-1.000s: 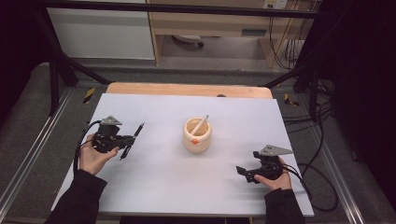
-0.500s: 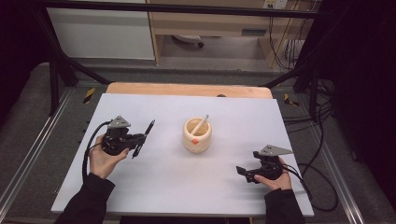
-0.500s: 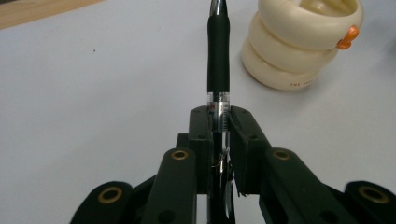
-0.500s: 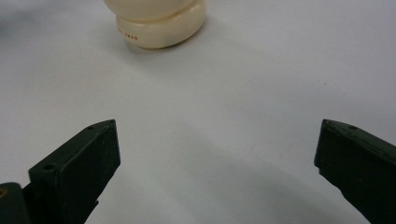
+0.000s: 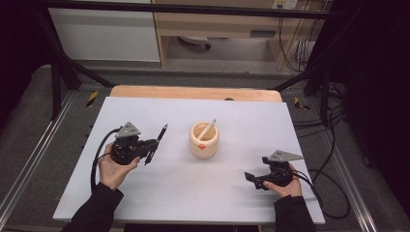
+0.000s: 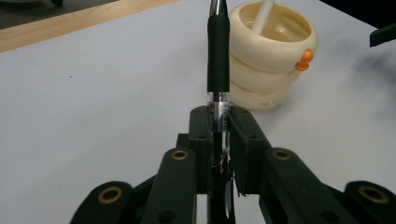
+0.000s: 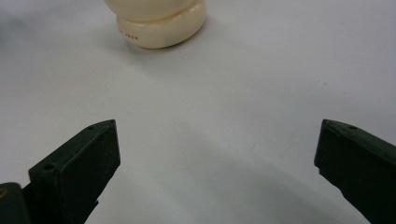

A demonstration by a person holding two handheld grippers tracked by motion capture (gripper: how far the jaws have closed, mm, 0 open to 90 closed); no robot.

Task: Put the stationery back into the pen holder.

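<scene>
L gripper (image 5: 145,147), jaws clamped on black pen (image 5: 157,142), has moved nearer cream pen holder (image 5: 204,140) since 1 s ago, so drop-in likely next; R gripper (image 5: 255,180) idle, jaws wide open

pen (image 6: 218,60): black matt rubbery grip, clear glossy plastic barrel
cup (image 6: 271,56): cream, smooth, glossy like plastic
worktop (image 5: 193,193): white matt sheet; bare wood strip at the far edge
left tool (image 6: 219,140): black matt plastic, brass-coloured rivets

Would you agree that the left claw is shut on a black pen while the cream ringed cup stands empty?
Not quite: the cream ringed cup holds a white stick, as the high view shows. The left claw is indeed shut on the black pen.
</scene>
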